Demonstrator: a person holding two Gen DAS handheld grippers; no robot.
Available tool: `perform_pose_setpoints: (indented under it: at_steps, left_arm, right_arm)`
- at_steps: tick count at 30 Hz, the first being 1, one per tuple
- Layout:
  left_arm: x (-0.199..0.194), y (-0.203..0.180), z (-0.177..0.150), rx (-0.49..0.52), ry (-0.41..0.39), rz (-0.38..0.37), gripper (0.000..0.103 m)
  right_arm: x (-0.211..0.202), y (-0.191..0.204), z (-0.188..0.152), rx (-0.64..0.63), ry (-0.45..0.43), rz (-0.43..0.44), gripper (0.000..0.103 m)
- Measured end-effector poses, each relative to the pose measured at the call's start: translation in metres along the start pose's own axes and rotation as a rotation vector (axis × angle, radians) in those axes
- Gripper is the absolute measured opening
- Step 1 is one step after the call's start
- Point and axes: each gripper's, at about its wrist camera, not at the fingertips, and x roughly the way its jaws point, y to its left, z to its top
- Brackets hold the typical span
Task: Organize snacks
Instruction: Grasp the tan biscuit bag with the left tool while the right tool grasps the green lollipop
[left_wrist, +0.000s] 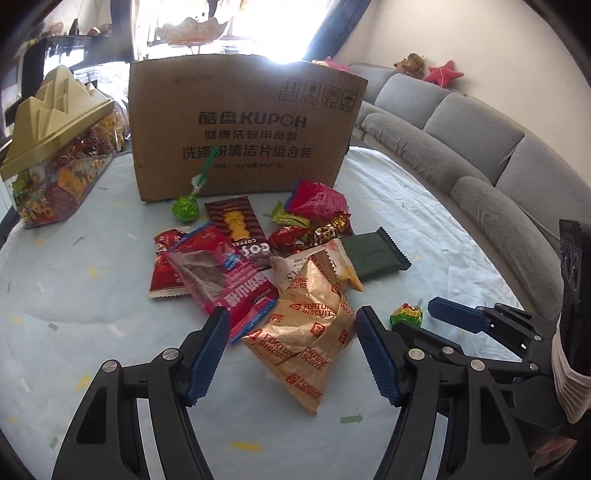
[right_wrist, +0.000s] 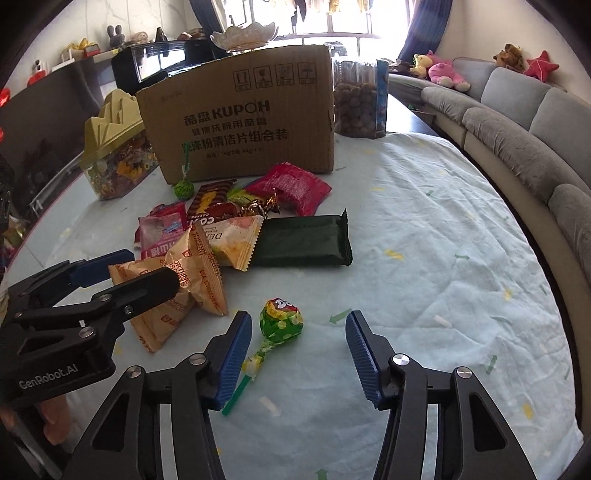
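Observation:
A pile of snack packets lies on the light blue cloth before a brown cardboard box (left_wrist: 240, 129), also in the right wrist view (right_wrist: 240, 122). My left gripper (left_wrist: 291, 354) is open, its jaws on either side of the gold Fortune Biscuits bags (left_wrist: 303, 332). It shows in the right wrist view (right_wrist: 144, 269) around those bags (right_wrist: 192, 273). My right gripper (right_wrist: 295, 354) is open over a green lollipop (right_wrist: 280, 319) that lies between its jaws; it shows in the left wrist view (left_wrist: 436, 317) by that lollipop (left_wrist: 406, 314). A dark green bar (right_wrist: 303, 240) and pink packet (right_wrist: 291, 186) lie further back.
A clear candy jar with a gold lid (left_wrist: 55, 147) stands left of the box. A second green lollipop (left_wrist: 186, 206) leans at the box front. A tall jar of brown snacks (right_wrist: 360, 99) stands behind right. A grey sofa (right_wrist: 517, 122) curves along the right.

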Motion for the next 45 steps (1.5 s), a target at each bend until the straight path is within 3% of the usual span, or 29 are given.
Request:
perform_pose_setpoints:
  at_steps: [5,12,14,16,21,34,45]
  left_arm:
    - [0.005,-0.002,0.002,-0.009,-0.001,-0.033,0.067]
    - [0.002,-0.009,0.002,0.01,-0.01,-0.047,0.046]
    - [-0.001,-0.011,0.003,0.013,-0.012,-0.042,0.044]
    - [-0.005,-0.013,0.002,0.018,-0.018,-0.033,0.033]
    - [-0.016,-0.018,0.002,0.025,-0.033,-0.043,0.025]
    - [-0.046,-0.023,0.003,0.009,-0.095,-0.025,0.02]
    - [-0.065,-0.018,0.028,0.017,-0.171,0.013,0.02]
  right_arm:
    - [0.006,-0.002,0.001,0.007,0.016,0.018,0.043]
    - [0.008,-0.003,0.002,0.022,0.031,0.039,0.026]
    - [0.008,-0.004,0.002,0.029,0.034,0.045,0.026]
    - [0.008,-0.005,0.002,0.033,0.036,0.048,0.026]
    - [-0.002,-0.003,0.004,0.034,0.017,0.055,0.026]
    - [-0.034,0.007,0.01,0.013,-0.044,0.073,0.026]
    - [-0.05,0.016,0.038,-0.011,-0.108,0.12,0.026]
